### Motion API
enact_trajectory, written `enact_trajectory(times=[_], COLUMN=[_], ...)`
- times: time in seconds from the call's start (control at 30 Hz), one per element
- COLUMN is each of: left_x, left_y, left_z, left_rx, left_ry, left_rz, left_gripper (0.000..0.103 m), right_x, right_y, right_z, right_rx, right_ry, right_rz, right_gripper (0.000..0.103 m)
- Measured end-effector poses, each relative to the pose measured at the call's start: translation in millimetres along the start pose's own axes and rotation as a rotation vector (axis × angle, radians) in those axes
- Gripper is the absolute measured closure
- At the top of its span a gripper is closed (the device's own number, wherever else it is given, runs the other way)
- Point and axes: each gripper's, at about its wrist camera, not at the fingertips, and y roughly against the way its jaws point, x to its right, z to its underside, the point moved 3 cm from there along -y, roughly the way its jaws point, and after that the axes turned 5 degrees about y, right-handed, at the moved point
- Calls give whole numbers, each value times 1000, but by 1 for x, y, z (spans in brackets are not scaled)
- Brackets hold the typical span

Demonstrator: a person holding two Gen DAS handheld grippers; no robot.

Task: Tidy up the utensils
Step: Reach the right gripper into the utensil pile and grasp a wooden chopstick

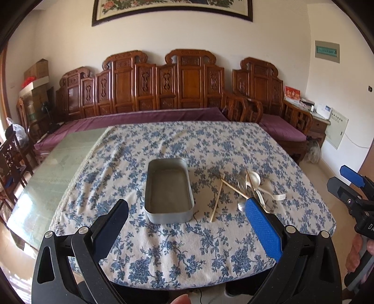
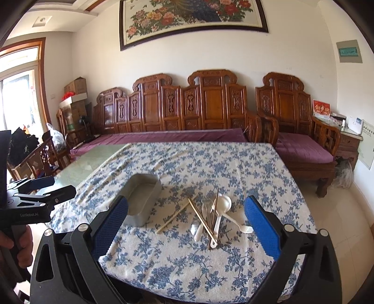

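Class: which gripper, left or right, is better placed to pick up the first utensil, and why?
Right. The right gripper is open with the utensils between its fingers; the left gripper faces the tin.

A carved wooden sofa (image 2: 187, 110) with purple cushions (image 2: 301, 146) stands under a framed floral painting (image 2: 191, 18).

In the left wrist view the left tool's (image 1: 187, 210) blue finger pad (image 1: 263, 230) covers the near ends of the utensil pile (image 1: 251, 187), so the handles there cannot be sorted out. The right tool (image 1: 350, 184) is cut off by the right edge. The framed painting (image 1: 173, 9) loses its top to the frame edge. In the right wrist view the right tool's (image 2: 187, 217) left finger (image 2: 112, 224) hides the near corner of the metal tin (image 2: 143, 198). How many spoons lie tangled in the pile (image 2: 212, 215) is unclear. The worktop's (image 2: 187, 276) near edge is hidden behind the tool body.
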Motion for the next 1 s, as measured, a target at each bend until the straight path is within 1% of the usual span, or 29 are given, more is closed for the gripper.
enact_trajectory(times=[0.13, 0.23, 0.3, 0.53, 0.73, 0.77, 0.87, 1.0], left_x=[2, 5, 7, 10, 12, 13, 15, 16], left_y=[-25, -42, -54, -83, -107, -111, -125, -139], left_z=[8, 12, 14, 18, 20, 20, 22, 24], left_rx=[-56, -84, -96, -150, -179, -187, -220, -237], left_ry=[-11, -33, -44, -99, -120, -123, -122, -119], left_rz=[32, 43, 45, 60, 78, 82, 102, 115], left_gripper=[6, 6, 6, 6, 6, 6, 6, 6], right_x=[9, 16, 22, 42, 66, 70, 78, 76], right_y=[-22, -39, -50, -79, -109, -114, -136, -168], right_z=[15, 26, 32, 51, 73, 76, 89, 97], right_rx=[-46, -88, -113, -189, -267, -282, -328, -369], right_ry=[-5, -8, -11, -8, -11, -14, -30, -26], right_rz=[-16, -28, -35, -33, -17, -17, -47, -98], right_gripper=[9, 12, 18, 33, 48, 53, 61, 64])
